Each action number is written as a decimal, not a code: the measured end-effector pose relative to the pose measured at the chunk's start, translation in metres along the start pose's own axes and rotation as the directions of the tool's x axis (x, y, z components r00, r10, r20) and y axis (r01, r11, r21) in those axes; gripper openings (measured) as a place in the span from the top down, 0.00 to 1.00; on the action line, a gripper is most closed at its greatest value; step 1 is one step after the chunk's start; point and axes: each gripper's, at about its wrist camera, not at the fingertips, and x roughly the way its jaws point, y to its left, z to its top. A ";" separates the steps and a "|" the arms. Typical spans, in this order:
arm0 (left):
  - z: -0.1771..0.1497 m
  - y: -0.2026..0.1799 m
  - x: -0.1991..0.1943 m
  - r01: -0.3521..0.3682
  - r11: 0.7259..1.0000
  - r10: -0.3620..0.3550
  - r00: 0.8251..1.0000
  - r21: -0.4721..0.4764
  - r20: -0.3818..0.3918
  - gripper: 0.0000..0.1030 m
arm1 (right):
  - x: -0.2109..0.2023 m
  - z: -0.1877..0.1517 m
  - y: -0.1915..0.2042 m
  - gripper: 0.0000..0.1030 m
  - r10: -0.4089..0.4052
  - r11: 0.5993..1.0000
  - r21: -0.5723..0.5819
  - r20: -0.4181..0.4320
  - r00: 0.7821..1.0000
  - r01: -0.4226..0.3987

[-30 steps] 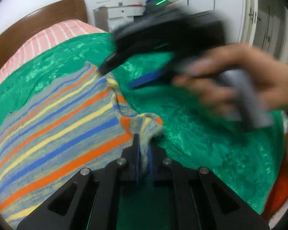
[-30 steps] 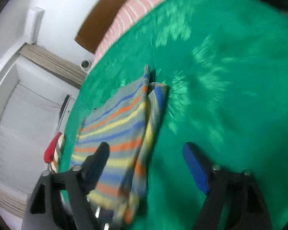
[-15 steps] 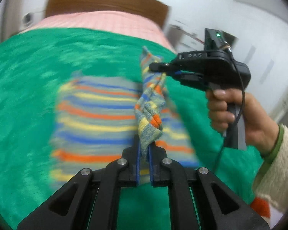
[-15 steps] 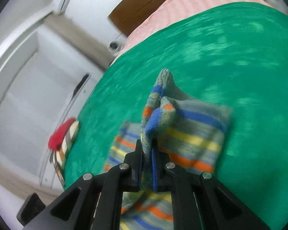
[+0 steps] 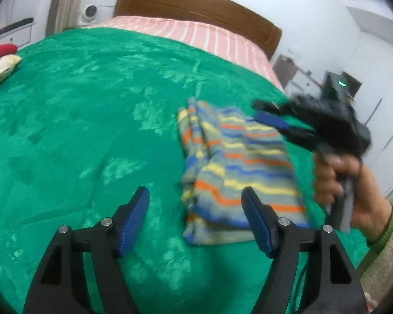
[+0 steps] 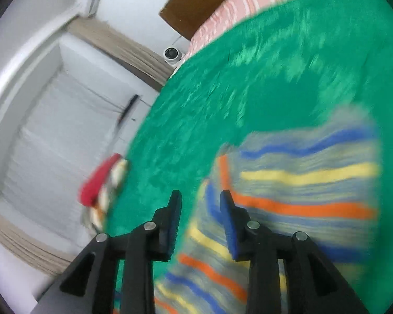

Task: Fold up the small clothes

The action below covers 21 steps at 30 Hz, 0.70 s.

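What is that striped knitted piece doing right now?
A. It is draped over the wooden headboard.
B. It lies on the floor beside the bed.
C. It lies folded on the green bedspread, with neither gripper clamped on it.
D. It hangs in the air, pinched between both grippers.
C: the striped garment lies folded on the green bedspread, and the left gripper and right gripper both show empty, parted jaws.

One striped garment (image 5: 238, 167), two tongs, left (image 5: 196, 219) and right (image 6: 200, 217).

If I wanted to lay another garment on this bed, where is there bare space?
The green bedspread lies bare from the folded striped knit across to the red item at its far edge, and up to the pink striped sheet. It is crowded around the knit, where the right claw hovers.
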 end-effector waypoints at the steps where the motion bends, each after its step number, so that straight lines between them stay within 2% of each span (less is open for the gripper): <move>1: 0.005 -0.006 0.005 0.013 1.000 -0.013 1.000 0.009 -0.006 0.29 | -0.015 -0.003 0.005 0.69 -0.047 0.997 -0.070 -0.006 0.999 0.046; 2: 0.007 -0.009 0.010 0.016 1.000 -0.016 1.000 0.021 -0.009 0.31 | -0.031 -0.009 0.012 0.69 -0.087 0.986 -0.147 -0.014 0.996 0.084; 3: 0.008 -0.016 0.018 0.009 0.999 -0.008 1.000 0.042 -0.022 0.51 | -0.044 -0.017 0.018 0.69 -0.115 0.972 -0.210 -0.023 0.993 0.108; 4: 0.011 -0.015 0.026 -0.010 0.999 0.013 0.999 0.050 -0.051 0.94 | -0.056 -0.033 0.027 0.69 -0.134 0.952 -0.285 -0.045 0.990 0.115; 6: 0.010 -0.016 0.040 -0.036 0.999 0.038 0.994 0.025 -0.099 0.99 | -0.067 -0.061 0.031 0.69 -0.150 0.928 -0.356 -0.090 0.985 0.109; 7: 0.004 -0.012 0.042 -0.064 0.998 0.064 0.991 0.000 -0.114 0.99 | -0.064 -0.081 0.028 0.69 -0.185 0.918 -0.377 -0.127 0.974 0.125; 9: -0.004 -0.006 0.042 -0.087 0.996 0.084 0.988 -0.019 -0.129 0.99 | -0.051 -0.115 0.010 0.69 -0.297 0.897 -0.395 -0.204 0.933 0.199; 10: -0.010 0.001 0.041 -0.109 0.994 0.104 0.985 -0.027 -0.138 0.99 | -0.052 -0.132 0.004 0.70 -0.326 0.883 -0.410 -0.184 0.927 0.229; 11: -0.012 0.004 0.039 -0.109 0.994 0.104 0.984 -0.028 -0.144 0.99 | -0.060 -0.142 0.006 0.70 -0.323 0.872 -0.424 -0.120 0.939 0.246; 12: -0.012 0.007 0.038 -0.107 0.994 0.102 0.984 -0.027 -0.149 0.98 | -0.063 -0.148 0.007 0.70 -0.333 0.866 -0.427 -0.106 0.937 0.260; 14: -0.009 0.005 0.026 -0.131 0.991 0.127 0.981 -0.017 -0.148 0.92 | -0.071 -0.151 0.009 0.70 -0.349 0.871 -0.398 -0.085 0.933 0.290; 15: -0.007 0.002 0.015 -0.166 0.986 0.164 0.977 0.003 -0.135 0.83 | -0.075 -0.152 0.010 0.68 -0.358 0.875 -0.376 -0.078 0.930 0.305; 16: -0.009 -0.002 0.007 -0.189 0.982 0.190 0.974 0.021 -0.121 0.61 | -0.083 -0.155 0.012 0.58 -0.368 0.880 -0.345 -0.060 0.928 0.326; 17: -0.008 -0.007 -0.003 -0.219 0.974 0.223 0.971 0.050 -0.090 0.44 | -0.091 -0.159 0.013 0.51 -0.363 0.885 -0.328 -0.041 0.931 0.331; 18: -0.009 -0.011 -0.012 -0.242 0.968 0.246 0.967 0.066 -0.066 0.17 | -0.101 -0.165 0.014 0.37 -0.352 0.891 -0.311 -0.012 0.936 0.331; 19: -0.009 -0.014 -0.020 -0.265 0.961 0.268 0.963 0.078 -0.030 0.10 | -0.111 -0.171 0.017 0.27 -0.350 0.892 -0.303 0.011 0.937 0.337; 21: -0.011 -0.019 -0.035 -0.299 0.949 0.298 0.954 0.103 0.021 0.09 | -0.130 -0.186 0.024 0.25 -0.359 0.885 -0.295 0.061 0.931 0.360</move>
